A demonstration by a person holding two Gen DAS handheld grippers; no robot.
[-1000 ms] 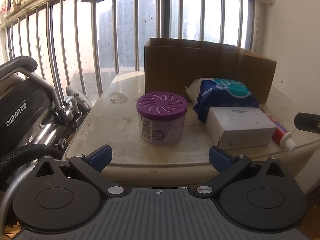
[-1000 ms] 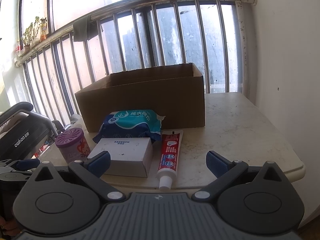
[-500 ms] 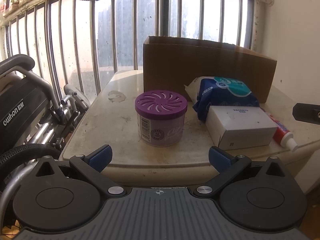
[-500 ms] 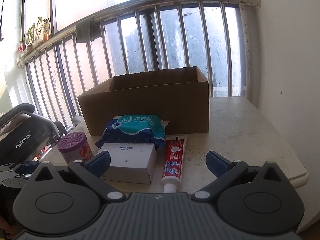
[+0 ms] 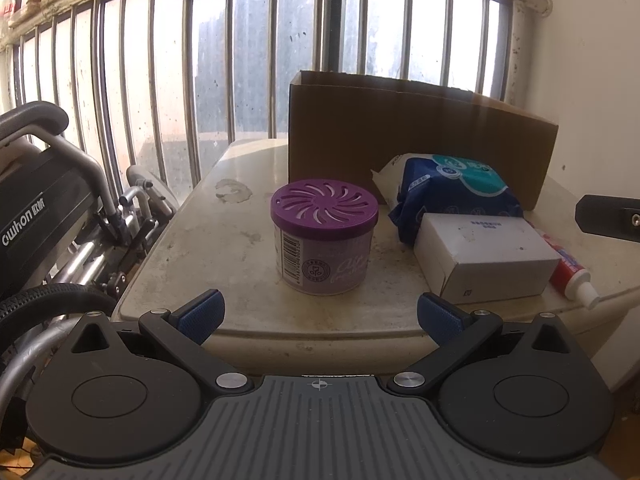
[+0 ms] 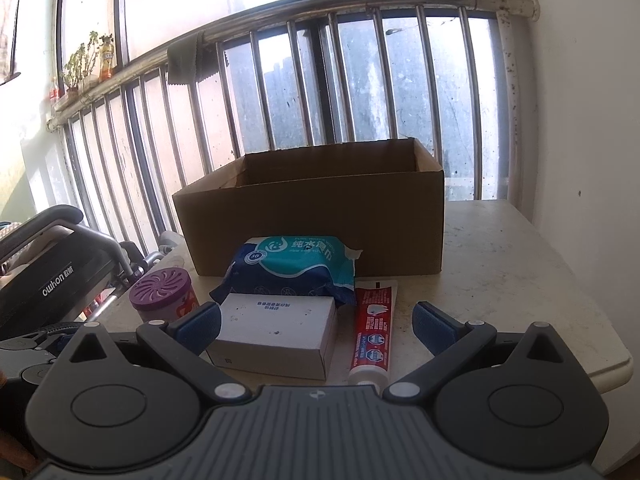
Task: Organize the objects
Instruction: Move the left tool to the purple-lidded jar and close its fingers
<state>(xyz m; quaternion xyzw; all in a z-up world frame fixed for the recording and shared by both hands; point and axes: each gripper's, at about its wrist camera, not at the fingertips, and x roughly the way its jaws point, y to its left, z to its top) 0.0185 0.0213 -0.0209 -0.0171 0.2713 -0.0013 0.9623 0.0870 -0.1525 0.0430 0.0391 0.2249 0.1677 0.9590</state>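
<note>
An open cardboard box (image 6: 320, 220) stands at the back of a worn white table (image 6: 500, 272). In front of it lie a purple-lidded air freshener jar (image 5: 324, 236), a blue and teal wet wipes pack (image 6: 296, 268), a white carton (image 6: 276, 330) and a red toothpaste tube (image 6: 372, 332). My left gripper (image 5: 318, 314) is open and empty at the table's front edge, facing the jar. My right gripper (image 6: 316, 322) is open and empty, above the front edge, over the carton and the tube. The box (image 5: 416, 136), pack (image 5: 452, 188), carton (image 5: 484, 252) and tube (image 5: 572, 272) also show in the left wrist view.
A folded wheelchair (image 5: 48, 216) stands left of the table. A barred window (image 6: 320, 92) runs behind the box. A white wall (image 6: 588, 120) borders the table on the right. The right gripper's body (image 5: 608, 220) shows at the right edge of the left wrist view.
My right gripper has risen and moved forward, so the box's inside rim now shows. My left gripper has edged slightly closer to the jar.
</note>
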